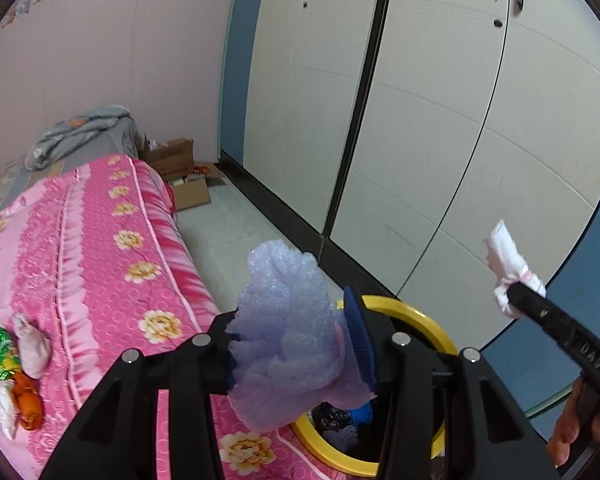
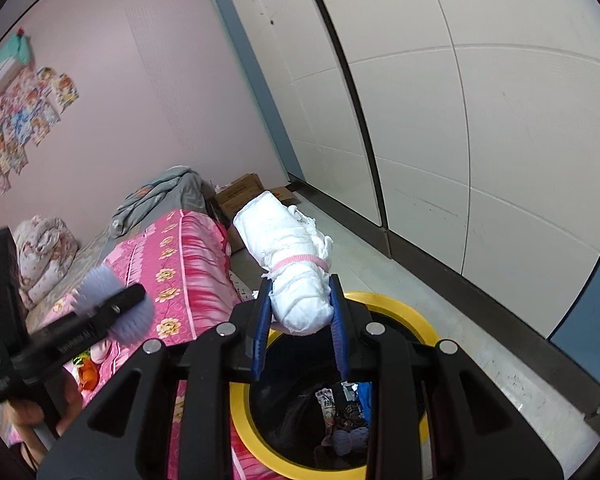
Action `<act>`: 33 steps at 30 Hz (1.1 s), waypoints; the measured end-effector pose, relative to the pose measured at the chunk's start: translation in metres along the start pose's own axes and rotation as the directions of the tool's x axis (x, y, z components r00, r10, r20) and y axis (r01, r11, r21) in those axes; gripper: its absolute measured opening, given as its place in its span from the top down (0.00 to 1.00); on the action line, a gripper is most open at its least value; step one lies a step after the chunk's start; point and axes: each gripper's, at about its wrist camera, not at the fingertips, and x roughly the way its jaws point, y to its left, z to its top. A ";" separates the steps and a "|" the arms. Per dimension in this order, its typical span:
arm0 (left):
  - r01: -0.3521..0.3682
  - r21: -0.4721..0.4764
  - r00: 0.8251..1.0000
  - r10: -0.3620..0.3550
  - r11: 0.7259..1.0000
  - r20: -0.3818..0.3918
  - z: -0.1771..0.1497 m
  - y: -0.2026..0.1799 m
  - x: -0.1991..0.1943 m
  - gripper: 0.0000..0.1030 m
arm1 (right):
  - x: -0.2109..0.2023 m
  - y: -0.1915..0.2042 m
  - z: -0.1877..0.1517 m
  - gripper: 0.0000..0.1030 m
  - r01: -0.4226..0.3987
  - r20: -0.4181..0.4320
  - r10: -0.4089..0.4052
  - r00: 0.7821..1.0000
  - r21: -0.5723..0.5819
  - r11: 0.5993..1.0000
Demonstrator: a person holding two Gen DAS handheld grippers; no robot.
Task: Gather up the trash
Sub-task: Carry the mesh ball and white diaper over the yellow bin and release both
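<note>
left gripper (image 1: 296, 344) clamping lilac foam sheet (image 1: 288, 332) | right gripper (image 2: 300, 312) clamping rolled white diaper (image 2: 288, 256), axis pointing 11 o'clock | yellow-rimmed bin (image 2: 400, 312) sitting at 6 o'clock under both, right gripper nearer

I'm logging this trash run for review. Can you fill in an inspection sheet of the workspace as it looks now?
Surface: pink floral bedspread; pale tiled floor beside it.
Job's things: yellow-rimmed bin beside the bed, trash inside; lavender foam wad; white rolled bundle.
Clutter: wrappers and scraps on the bedspread; cardboard boxes on the floor.
Grippers: left gripper shut on the foam wad; right gripper shut on the bundle, both above the bin.
Cables: nothing seen.
Surroundings: pink wall, white wardrobe doors.
</note>
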 end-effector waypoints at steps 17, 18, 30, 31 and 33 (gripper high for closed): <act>0.072 0.014 0.987 -0.069 0.997 -0.146 -0.034 -0.021 0.073 0.55 | 0.051 -0.028 -0.016 0.73 0.058 -0.076 -0.053 0.996 0.066 0.996; 0.077 0.015 0.986 -0.074 0.997 -0.147 -0.034 -0.022 0.073 0.54 | 0.051 -0.028 -0.017 0.72 0.067 -0.074 -0.062 0.995 0.062 0.996; 0.092 -0.034 0.989 -0.095 0.995 -0.116 -0.031 -0.013 0.052 0.19 | 0.022 -0.028 -0.016 0.49 0.134 0.003 -0.135 0.991 0.078 0.988; 0.088 -0.039 0.990 -0.092 0.995 -0.109 -0.030 -0.011 0.047 0.16 | 0.018 -0.027 -0.014 0.47 0.134 0.010 -0.136 0.991 0.080 0.988; 0.069 -0.043 0.994 -0.073 0.997 -0.082 -0.029 -0.005 0.036 0.11 | 0.010 -0.023 -0.013 0.45 0.126 0.019 -0.128 0.992 0.085 0.988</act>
